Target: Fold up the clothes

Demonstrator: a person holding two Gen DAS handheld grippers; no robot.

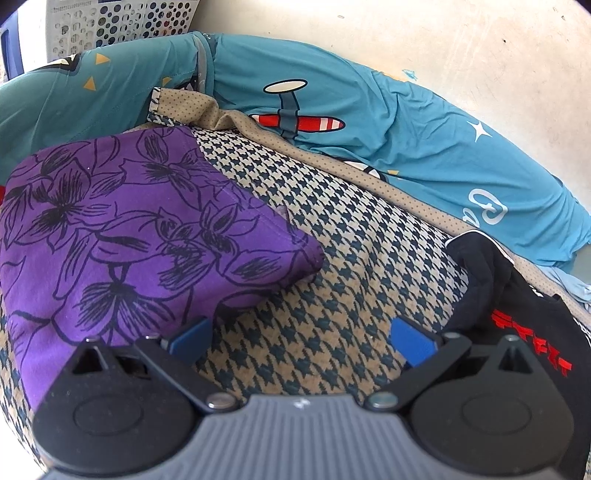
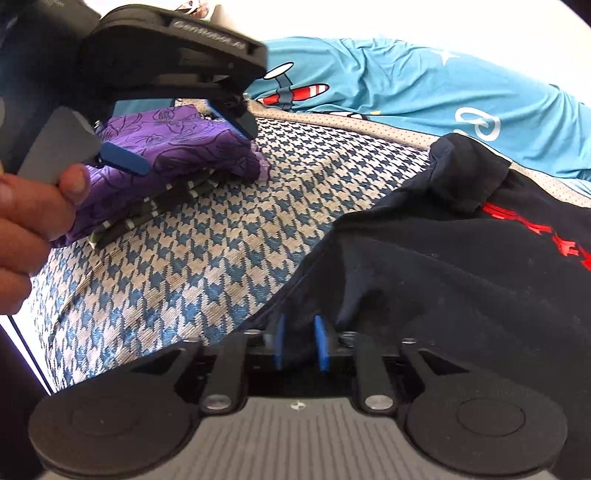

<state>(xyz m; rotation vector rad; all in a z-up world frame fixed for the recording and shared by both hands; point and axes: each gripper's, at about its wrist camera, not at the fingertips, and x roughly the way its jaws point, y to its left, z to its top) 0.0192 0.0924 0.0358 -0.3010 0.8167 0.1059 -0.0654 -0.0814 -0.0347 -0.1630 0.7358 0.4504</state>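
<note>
Left wrist view. Left gripper (image 1: 301, 341) hangs with jaws spread wide and nothing between the blue pads, over a houndstooth cloth (image 1: 332, 266) that covers the work surface. A folded purple floral garment (image 1: 122, 229) lies on that cloth at left, its near edge just beside the left pad. At right, a black garment with red print (image 1: 517, 325) reaches in beside the right pad; contact cannot be told. Behind, a blue cartoon-print garment (image 1: 424, 140) with an aeroplane motif lies spread along the far edge of the houndstooth, a teal piece adjoining it at left. A white perforated basket (image 1: 122, 26) stands at the top left corner, against a pale surface.

Right wrist view. Right gripper (image 2: 301, 343) has its jaws drawn in on a fold of the black garment (image 2: 461, 266); dark fabric fills the narrow gap between the blue pads and rises in a ridge out from them. The rest of the garment lies rumpled across the right half of the houndstooth cloth (image 2: 192, 251), red print showing at far right. The left gripper (image 2: 188, 136) appears at upper left, jaws apart, over the purple garment (image 2: 177, 147), carried by a hand (image 2: 33, 221) whose fingers curl round its grey handle. A striped item shows beneath the purple fold. The blue garment (image 2: 424, 85) lies beyond.
</note>
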